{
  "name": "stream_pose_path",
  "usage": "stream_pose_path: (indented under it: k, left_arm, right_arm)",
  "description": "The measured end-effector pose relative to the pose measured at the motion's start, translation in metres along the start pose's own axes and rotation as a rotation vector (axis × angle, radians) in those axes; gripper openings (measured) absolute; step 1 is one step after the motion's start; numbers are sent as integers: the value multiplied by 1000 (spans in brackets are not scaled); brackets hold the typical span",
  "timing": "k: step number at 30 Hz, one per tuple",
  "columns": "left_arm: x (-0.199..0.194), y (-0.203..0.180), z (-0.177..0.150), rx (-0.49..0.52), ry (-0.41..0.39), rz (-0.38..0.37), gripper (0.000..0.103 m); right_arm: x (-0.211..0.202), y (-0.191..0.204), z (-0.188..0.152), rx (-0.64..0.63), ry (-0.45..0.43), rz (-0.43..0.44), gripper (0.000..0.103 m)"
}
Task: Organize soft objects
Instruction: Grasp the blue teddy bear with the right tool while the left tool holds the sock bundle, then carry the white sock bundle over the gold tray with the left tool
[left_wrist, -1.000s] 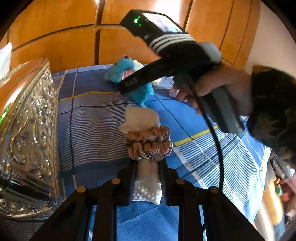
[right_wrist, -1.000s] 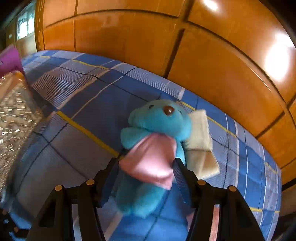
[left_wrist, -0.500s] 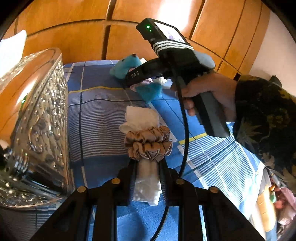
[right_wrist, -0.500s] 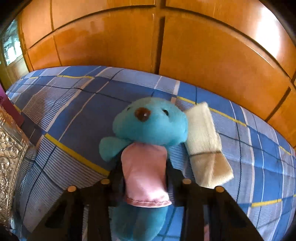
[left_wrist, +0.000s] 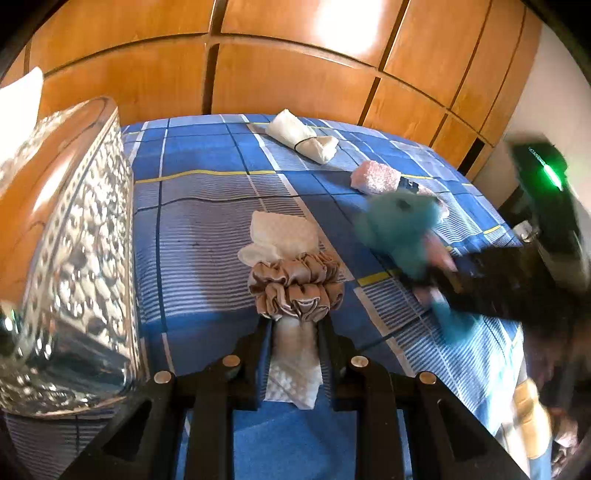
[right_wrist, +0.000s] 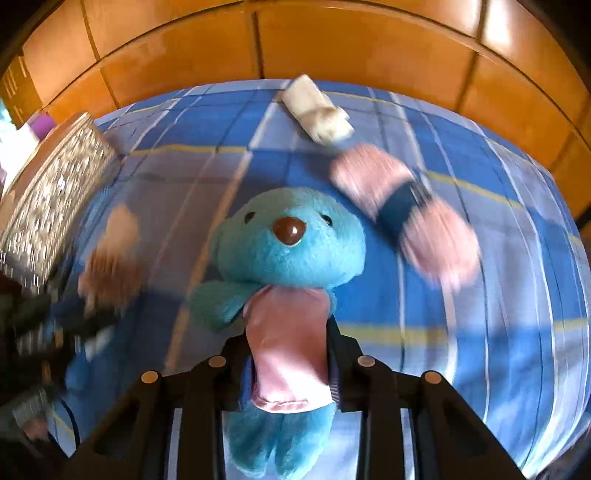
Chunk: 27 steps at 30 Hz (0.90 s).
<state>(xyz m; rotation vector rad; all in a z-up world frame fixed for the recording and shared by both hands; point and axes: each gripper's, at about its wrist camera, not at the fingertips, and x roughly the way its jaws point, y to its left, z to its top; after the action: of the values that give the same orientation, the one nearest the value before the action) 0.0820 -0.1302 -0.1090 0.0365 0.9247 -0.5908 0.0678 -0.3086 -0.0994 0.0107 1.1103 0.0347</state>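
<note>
A: Item one: teal plush bear (right_wrist: 288, 236) in a pink satin shirt. Where is it?

B: Off the blue plaid bedspread (right_wrist: 480, 350), carried at the near right. The right gripper (right_wrist: 290, 365) pinches it across the shirted torso, head pointing away from the camera, legs hanging below the jaws. In the left wrist view it is a blurred teal shape (left_wrist: 402, 225).

A: Handling?

B: I judge it light and very compressible; the stuffing gives, and the satin looks slick. The mid-body hold is the sound one: a limb or ear would stretch and let it swing.

A: Item two?

B: White textured cloth roll (left_wrist: 291, 332) cinched by a beige satin scrunchie (left_wrist: 295, 288), at near centre. The left gripper (left_wrist: 293, 354) is pressed onto the roll just below the scrunchie. Limp, likely weightless; hold near the band so it doesn't unroll.

A: Unclaimed stock?

B: A cream rolled cloth (left_wrist: 301, 140) lies far centre, a pink fuzzy roll with a dark band (left_wrist: 376, 177) far right. An embossed silver container (left_wrist: 74, 236) stands at left, probably the destination.
</note>
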Motion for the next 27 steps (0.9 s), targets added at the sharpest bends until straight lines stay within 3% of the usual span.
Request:
stream_pose_path:
  k: [7, 16, 23, 27]
  left_arm:
    - [-20, -26, 33, 80, -76, 52, 23]
    - [-34, -43, 85, 167, -125, 134, 23]
    - [-59, -2, 150, 46, -164, 184, 23]
    - [-87, 42, 180, -10, -227, 270, 23]
  right_arm:
    - [-10, 7, -35, 92, -143, -61, 32]
    - [-12, 9, -45, 129, -206, -80, 34]
    - [-11, 12, -47, 121, -232, -102, 34]
    - [-11, 13, -48, 125, -243, -104, 34]
